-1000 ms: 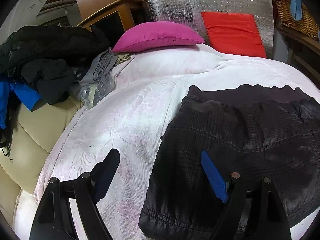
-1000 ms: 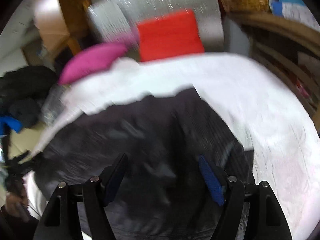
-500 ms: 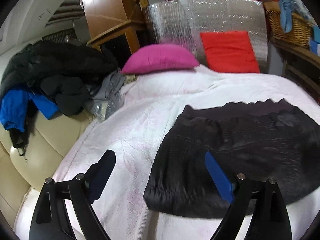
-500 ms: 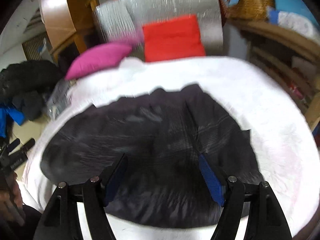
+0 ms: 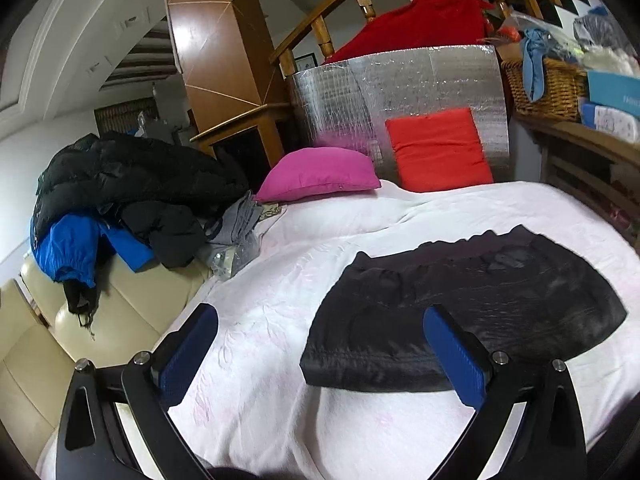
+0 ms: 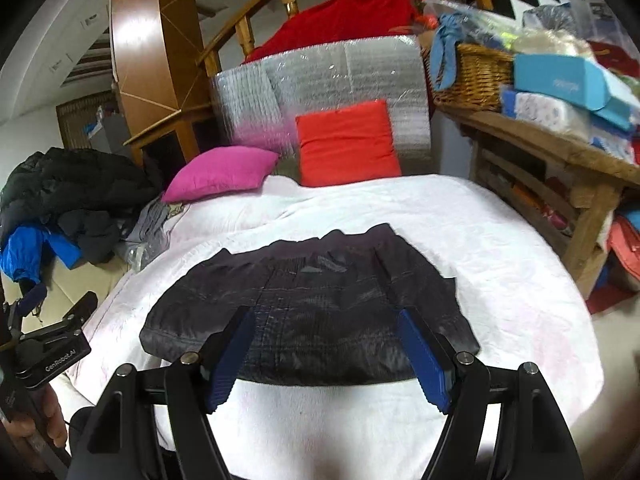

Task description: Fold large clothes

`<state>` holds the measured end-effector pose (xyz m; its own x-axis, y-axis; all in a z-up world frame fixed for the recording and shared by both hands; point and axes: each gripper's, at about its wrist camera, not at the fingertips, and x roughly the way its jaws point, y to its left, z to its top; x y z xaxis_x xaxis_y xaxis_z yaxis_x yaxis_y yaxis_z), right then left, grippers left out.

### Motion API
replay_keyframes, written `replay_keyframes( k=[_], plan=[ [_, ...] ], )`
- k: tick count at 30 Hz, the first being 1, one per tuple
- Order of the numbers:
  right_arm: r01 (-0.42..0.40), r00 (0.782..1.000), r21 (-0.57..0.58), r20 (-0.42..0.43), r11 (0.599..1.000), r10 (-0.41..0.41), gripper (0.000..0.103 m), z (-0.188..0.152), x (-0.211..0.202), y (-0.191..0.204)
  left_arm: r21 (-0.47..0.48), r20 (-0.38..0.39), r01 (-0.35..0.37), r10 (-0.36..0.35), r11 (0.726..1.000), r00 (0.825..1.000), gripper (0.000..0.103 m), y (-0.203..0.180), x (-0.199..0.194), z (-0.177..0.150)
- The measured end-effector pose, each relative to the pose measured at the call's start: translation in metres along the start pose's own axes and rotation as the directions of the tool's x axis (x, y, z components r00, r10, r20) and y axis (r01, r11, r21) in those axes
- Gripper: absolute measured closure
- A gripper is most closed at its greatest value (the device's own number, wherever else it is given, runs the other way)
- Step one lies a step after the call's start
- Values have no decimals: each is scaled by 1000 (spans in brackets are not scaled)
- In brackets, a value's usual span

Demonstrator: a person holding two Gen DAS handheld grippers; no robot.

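A black garment (image 5: 500,288) (image 6: 312,280) lies folded flat on the white bed cover (image 5: 320,220) (image 6: 480,240). My left gripper (image 5: 320,316) hangs above the cover near the garment's left end. Its jaws are opening, with nothing held between the blue pads. My right gripper (image 6: 325,316) stands open above the garment's near edge and touches nothing. In the right wrist view the left gripper (image 6: 60,300) shows at the far left, held by a hand (image 6: 36,428).
A heap of dark jackets (image 5: 120,176) and a blue one (image 5: 64,248) lies on the cream sofa (image 5: 120,320) at left. A pink pillow (image 5: 320,176), a red cushion (image 5: 438,148) and a silver panel (image 5: 400,80) stand behind. A wooden shelf (image 6: 560,152) with a wicker basket (image 6: 472,76) is at right.
Both grippers have drawn back and up from the black garment, which now lies farther off and whole in view. The left jaws have widened. The right jaws keep their gap.
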<state>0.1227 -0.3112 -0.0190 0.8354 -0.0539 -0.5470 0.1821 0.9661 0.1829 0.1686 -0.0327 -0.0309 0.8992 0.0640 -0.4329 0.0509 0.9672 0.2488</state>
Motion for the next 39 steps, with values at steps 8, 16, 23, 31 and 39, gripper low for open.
replay_keyframes(
  k=[8,16,23,31,39],
  plan=[
    [17,1000,35,9,999,-18,26,-17,-58,20,-65,7,47,-47,997,999,1,3,-44,5],
    [38,999,35,23,999,-39,26,-26,-90,35,-113,16,70,-68,991,998,1,7,-75,5],
    [49,998,47,38,998,-51,26,-28,-106,30,-100,27,82,-79,992,996,1,5,-98,1],
    [46,998,63,41,997,-48,26,-26,-109,26,-89,41,76,-73,993,996,1,6,-102,1],
    [45,998,54,31,998,-47,26,-25,-103,30,-92,30,73,-71,993,997,1,9,-99,-3]
  ],
)
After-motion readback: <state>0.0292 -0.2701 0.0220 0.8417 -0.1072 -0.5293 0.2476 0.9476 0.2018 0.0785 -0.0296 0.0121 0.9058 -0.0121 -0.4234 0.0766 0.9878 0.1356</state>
